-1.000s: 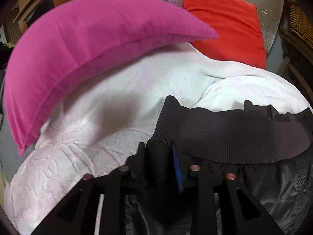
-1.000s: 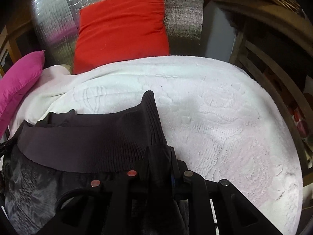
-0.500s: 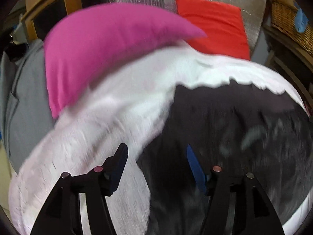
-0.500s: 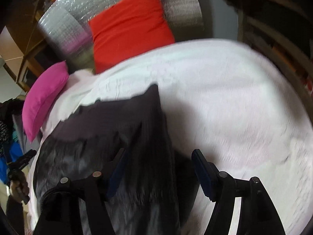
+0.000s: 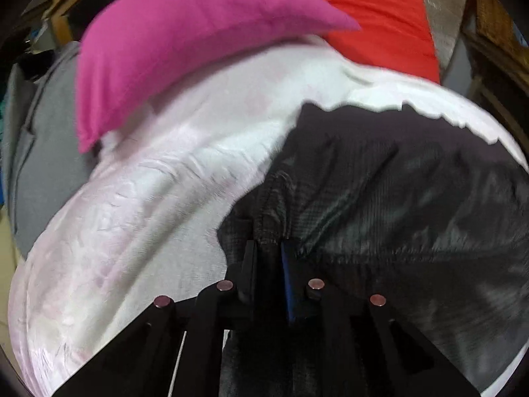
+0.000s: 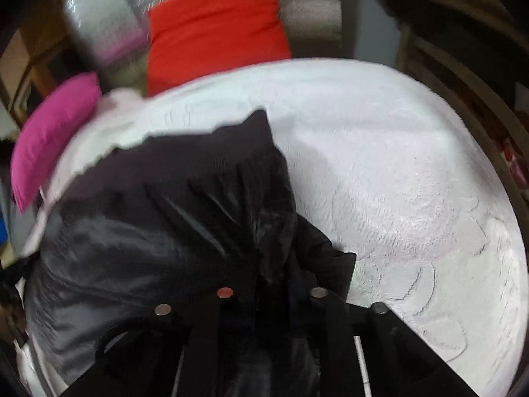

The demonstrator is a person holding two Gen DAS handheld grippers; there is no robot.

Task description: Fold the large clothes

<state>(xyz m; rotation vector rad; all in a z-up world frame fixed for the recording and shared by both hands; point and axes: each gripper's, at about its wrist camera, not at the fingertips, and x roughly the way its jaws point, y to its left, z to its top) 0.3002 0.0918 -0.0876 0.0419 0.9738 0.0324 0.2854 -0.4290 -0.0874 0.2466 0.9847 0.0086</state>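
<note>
A black shiny jacket [image 5: 396,192] with a ribbed hem lies on a white bedspread [image 5: 148,198]. In the left wrist view my left gripper [image 5: 267,248] is shut on a pinch of the jacket's left edge. In the right wrist view the jacket [image 6: 165,225] fills the left and middle, its ribbed hem toward the pillows. My right gripper [image 6: 274,281] is shut on a bunched fold at the jacket's right edge, which hides the fingertips.
A magenta pillow [image 5: 185,39] and a red pillow [image 5: 380,23] lie at the head of the bed against a silver padded headboard [image 6: 105,26]. Grey cloth [image 5: 39,152] hangs at the bed's left. Wooden furniture [image 6: 463,59] stands on the right of the bed [image 6: 413,182].
Both grippers let go of the ribbed hem, opened, drew back along the jacket, and have shut again on the jacket's side edges.
</note>
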